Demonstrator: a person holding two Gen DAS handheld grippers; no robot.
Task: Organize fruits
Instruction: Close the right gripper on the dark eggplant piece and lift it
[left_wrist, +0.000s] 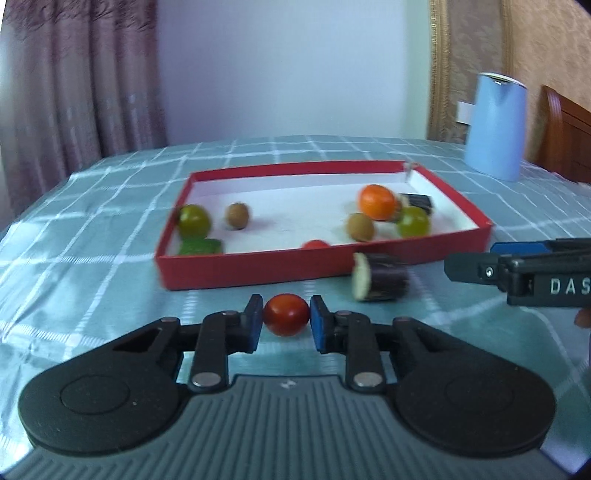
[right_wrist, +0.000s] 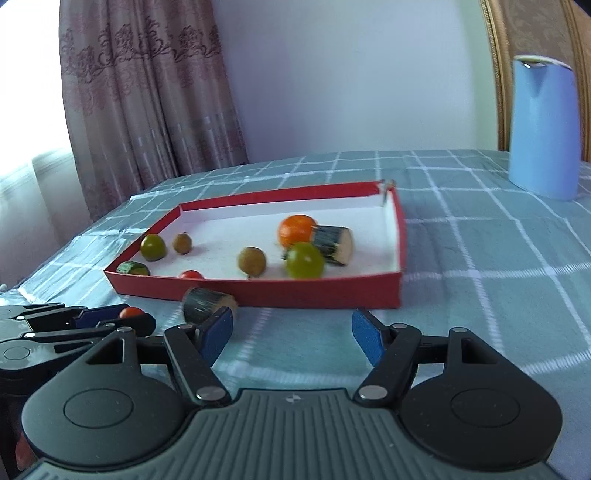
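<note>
Curtains and a pale wall stand behind a table (left_wrist: 110, 206) spread with a teal checked cloth. From the left wrist view, a shallow red box (left_wrist: 258, 269) sits near the middle of the table, and a light blue jug (left_wrist: 495, 129) stands toward the far right corner. The left gripper (left_wrist: 286, 319) is clenched on a small red tomato (left_wrist: 286, 314), its blue pads pressed against both sides of it, just short of the box's near wall. The tomato looks smooth, glossy and round, so it could squirt out of the pads if the squeeze slackens, or split if it tightens. Inside the box lie an orange (left_wrist: 377, 202), two green fruits, two brown ones, another red tomato and a green slice in the near left corner. A dark cut chunk (left_wrist: 380, 282) with a pale face lies on the cloth, just outside the near wall.

From the right wrist view, the right gripper (right_wrist: 291, 334) is released, its jaws standing apart over bare cloth with nothing between them. The dark chunk (right_wrist: 205, 304) lies just beyond its left pad, close to the box's (right_wrist: 314, 293) near wall. The left gripper (right_wrist: 122, 325) shows at the left edge with the tomato (right_wrist: 131, 312) in it. The two tools are near each other, and I judge a careless swing could knock them together or bump the box's low wall.
</note>
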